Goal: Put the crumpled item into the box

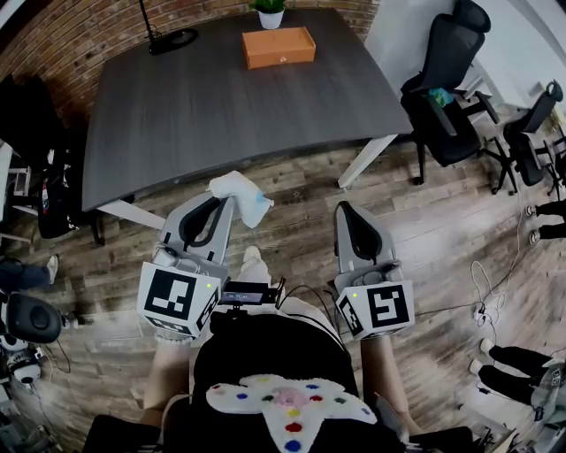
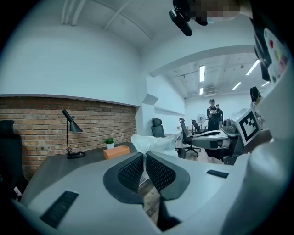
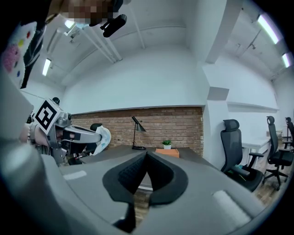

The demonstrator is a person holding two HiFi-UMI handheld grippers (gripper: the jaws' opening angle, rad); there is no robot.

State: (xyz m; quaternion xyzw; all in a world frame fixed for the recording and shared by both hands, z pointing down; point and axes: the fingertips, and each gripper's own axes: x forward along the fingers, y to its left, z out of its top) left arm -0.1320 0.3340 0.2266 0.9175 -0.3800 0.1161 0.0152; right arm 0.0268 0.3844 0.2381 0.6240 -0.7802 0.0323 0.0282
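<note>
— Where is the wad sitting?
— The left tool is clenching the white wad, left of centre in the head view. It is hanging over the wooden floor, just below the near edge of the bench. In the left gripper view the pads are pressing on a thin fold of it, and the rest is billowing up above the jaws.
— Is all of it showing?
— No. The jaws are hiding the part between the pads. From above, the wad is covering the tool's tips.
— And the right tool?
— Right of centre, apart from the left one. Its jaws are lying together with nothing between them.
— The box?
— It is orange and is sitting at the top centre of the head view, near the bench's far edge and well apart from the wad. I cannot tell whether its top is open.
— Is anything getting cut off?
— The frame's top edge is cropping the plant just behind the box. The lamp is showing its base at upper left, with its stem running out of frame.
</note>
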